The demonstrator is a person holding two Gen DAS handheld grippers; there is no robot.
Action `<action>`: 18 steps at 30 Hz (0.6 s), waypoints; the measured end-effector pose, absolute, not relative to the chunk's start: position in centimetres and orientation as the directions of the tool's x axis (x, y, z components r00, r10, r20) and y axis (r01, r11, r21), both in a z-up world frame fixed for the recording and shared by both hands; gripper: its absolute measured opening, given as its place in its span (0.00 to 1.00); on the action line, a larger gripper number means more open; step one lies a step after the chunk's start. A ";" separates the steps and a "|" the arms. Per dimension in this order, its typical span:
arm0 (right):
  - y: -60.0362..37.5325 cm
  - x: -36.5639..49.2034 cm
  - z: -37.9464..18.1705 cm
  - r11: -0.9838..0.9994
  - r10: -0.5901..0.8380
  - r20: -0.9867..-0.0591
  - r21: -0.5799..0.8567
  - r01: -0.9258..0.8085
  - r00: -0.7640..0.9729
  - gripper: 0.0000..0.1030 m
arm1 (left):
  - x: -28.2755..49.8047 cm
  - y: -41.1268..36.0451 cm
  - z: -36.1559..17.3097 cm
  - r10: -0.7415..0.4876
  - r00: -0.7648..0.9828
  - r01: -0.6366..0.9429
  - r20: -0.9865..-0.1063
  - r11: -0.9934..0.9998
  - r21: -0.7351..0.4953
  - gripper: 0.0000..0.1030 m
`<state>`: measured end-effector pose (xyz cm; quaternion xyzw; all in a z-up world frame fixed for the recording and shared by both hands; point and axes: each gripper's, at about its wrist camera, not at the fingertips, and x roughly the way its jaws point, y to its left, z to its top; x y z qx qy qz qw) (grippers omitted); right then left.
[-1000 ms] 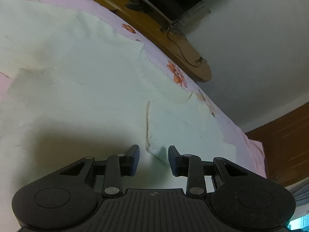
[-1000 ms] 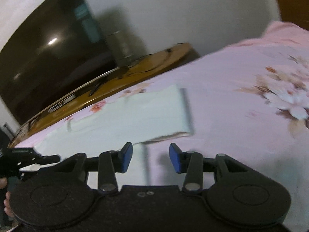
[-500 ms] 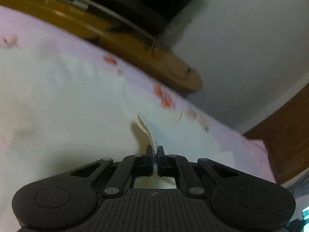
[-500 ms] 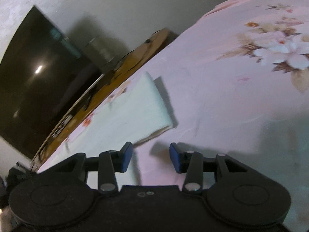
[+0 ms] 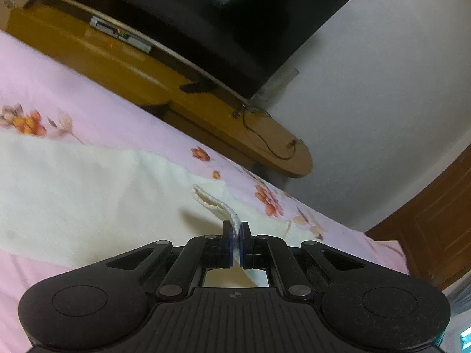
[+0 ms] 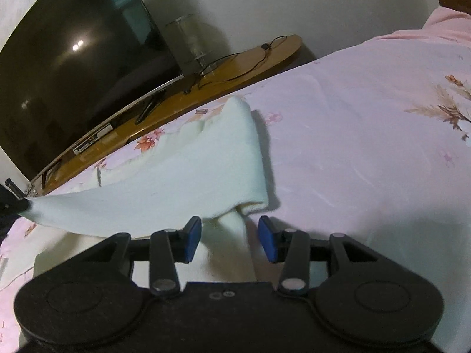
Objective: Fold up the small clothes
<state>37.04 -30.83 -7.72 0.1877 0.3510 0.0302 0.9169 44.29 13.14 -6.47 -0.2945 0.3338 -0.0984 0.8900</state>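
Observation:
A pale cream knit garment [image 5: 88, 188] lies on the pink floral bedsheet [image 5: 73, 100]. My left gripper [image 5: 235, 229] is shut on a hemmed edge of it and holds that edge lifted off the bed. In the right wrist view the garment [image 6: 182, 176] stretches from the far left, where it is pulled up taut, to a folded corner near my right gripper [image 6: 230, 232]. The right gripper is open, with the cloth's corner just ahead of and between its blue pads [image 6: 192, 235].
A curved wooden TV stand [image 5: 206, 108] with a dark television [image 5: 206, 14], a set-top box and a cable runs along the bed's far side. A clear cylinder [image 6: 190, 41] stands on it. A wooden door [image 5: 435, 223] is at the right.
My left gripper closed on the garment's edge and lifted it, pulling the cloth taut. My right gripper stayed open and came closer to the garment's folded corner.

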 end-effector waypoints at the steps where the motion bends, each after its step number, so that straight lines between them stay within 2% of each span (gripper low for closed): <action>1: -30.8 37.3 -7.7 0.931 0.181 -0.635 0.357 0.077 0.751 0.40 | 44.1 13.7 -6.5 -0.358 0.760 -0.031 -0.542 0.813 -0.581 0.03; 7: -30.6 36.7 -7.5 0.949 0.195 -0.635 0.314 0.020 0.748 0.41 | 44.8 15.9 -8.3 -0.344 0.741 -0.088 -0.577 0.802 -0.591 0.03; 11: -29.7 37.0 -7.5 0.972 0.170 -0.646 0.233 -0.020 0.744 0.40 | 44.7 16.0 -8.4 -0.351 0.737 -0.091 -0.578 0.796 -0.599 0.03; 16: -29.4 37.2 -7.4 0.988 0.125 -0.652 0.153 -0.032 0.748 0.30 | 44.4 15.7 -6.2 -0.372 0.765 -0.036 -0.525 0.790 -0.612 0.03; 18: -29.7 37.4 -7.4 0.986 0.121 -0.648 0.164 -0.018 0.752 0.28 | 44.5 15.6 -5.7 -0.375 0.767 -0.020 -0.521 0.797 -0.603 0.03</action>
